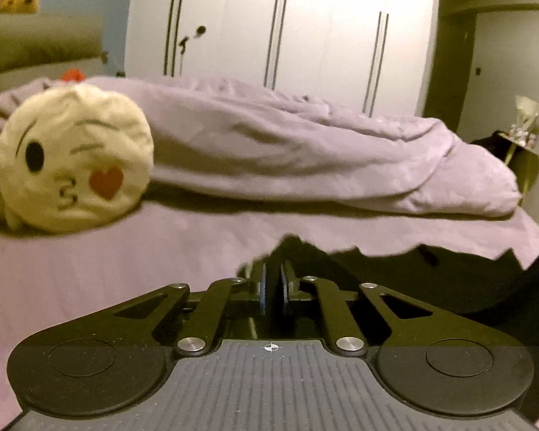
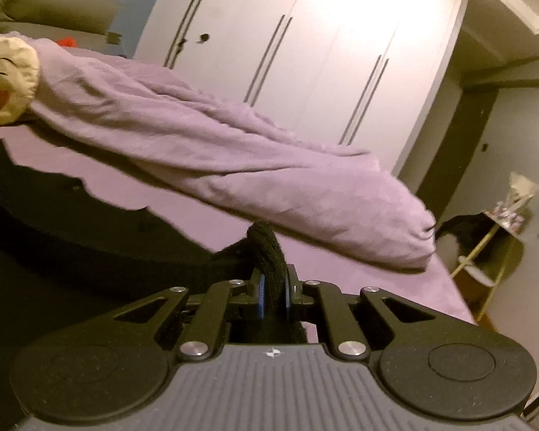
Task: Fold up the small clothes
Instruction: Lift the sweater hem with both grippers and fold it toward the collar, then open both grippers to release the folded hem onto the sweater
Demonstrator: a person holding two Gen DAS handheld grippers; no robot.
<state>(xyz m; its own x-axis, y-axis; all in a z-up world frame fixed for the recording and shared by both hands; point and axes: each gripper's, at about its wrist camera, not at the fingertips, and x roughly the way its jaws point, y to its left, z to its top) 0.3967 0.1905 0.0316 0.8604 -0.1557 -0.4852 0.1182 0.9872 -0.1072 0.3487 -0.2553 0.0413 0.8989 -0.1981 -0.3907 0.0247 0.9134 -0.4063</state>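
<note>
A black garment (image 1: 413, 276) lies spread on the purple bed sheet (image 1: 125, 258). My left gripper (image 1: 273, 287) is shut on its near left edge, low over the bed. In the right wrist view the same black garment (image 2: 72, 237) stretches to the left. My right gripper (image 2: 273, 287) is shut on a bunched thick fold of it (image 2: 269, 248) that rises between the blue pads. Both grippers hold the cloth slightly lifted off the sheet.
A rolled purple duvet (image 1: 305, 151) lies across the bed behind the garment. A round emoji cushion (image 1: 75, 158) sits at the left. White wardrobes (image 1: 287, 25) stand behind. A small side table (image 2: 499, 230) stands beyond the bed's right edge.
</note>
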